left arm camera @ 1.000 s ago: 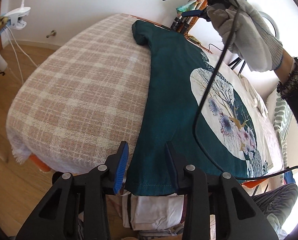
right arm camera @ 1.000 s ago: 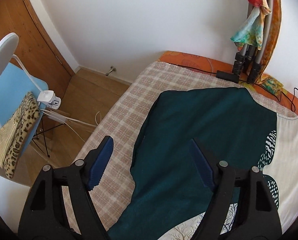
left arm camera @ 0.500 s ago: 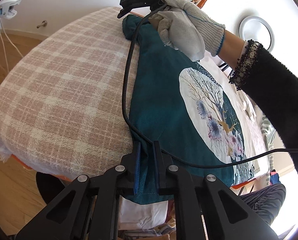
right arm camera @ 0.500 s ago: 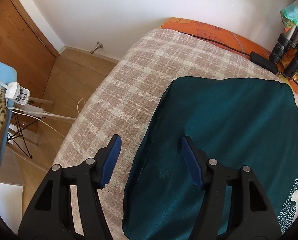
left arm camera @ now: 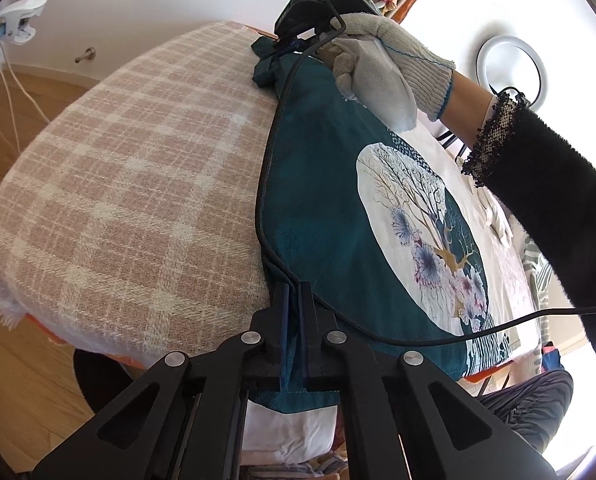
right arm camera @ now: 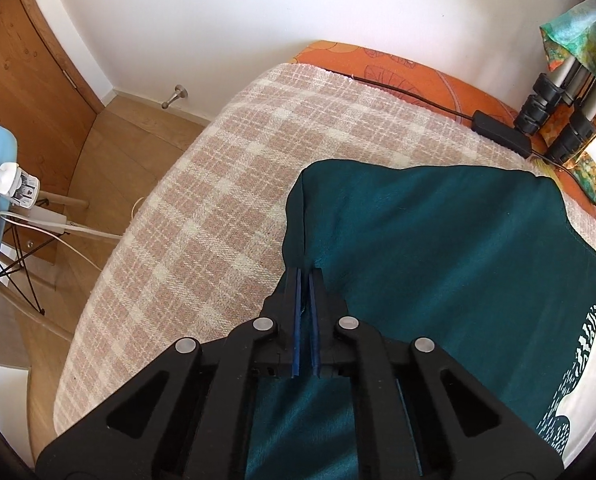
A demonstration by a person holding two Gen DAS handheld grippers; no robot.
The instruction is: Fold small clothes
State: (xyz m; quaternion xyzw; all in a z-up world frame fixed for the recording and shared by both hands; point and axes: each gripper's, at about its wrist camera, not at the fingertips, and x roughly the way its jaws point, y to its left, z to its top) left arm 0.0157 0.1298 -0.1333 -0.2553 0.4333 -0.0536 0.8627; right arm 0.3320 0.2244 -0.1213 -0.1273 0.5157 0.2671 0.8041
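Observation:
A dark teal T-shirt [left arm camera: 330, 184] with a round white tree print lies flat on a pink plaid blanket [left arm camera: 138, 184]. My left gripper [left arm camera: 294, 286] is shut on the shirt's left edge near the hem, at the table's near edge. My right gripper [right arm camera: 306, 276] is shut on the shirt [right arm camera: 438, 248] at its left sleeve, pinching up a ridge of cloth. In the left wrist view the right gripper [left arm camera: 286, 46] sits at the far sleeve, held by a gloved hand, its black cable trailing along the shirt's edge.
The plaid blanket [right arm camera: 202, 216] covers an orange-topped table [right arm camera: 398, 68]. Black tripod legs [right arm camera: 550, 108] and a power brick stand at the far right corner. A blue chair with a clip lamp [right arm camera: 14, 184] stands left on the wood floor. A white glove [left arm camera: 498, 220] lies right of the shirt.
Both grippers came down onto the shirt's left side and closed from wide open. The left pinched the hem edge, the right pinched the sleeve, and the cloth bunched up there.

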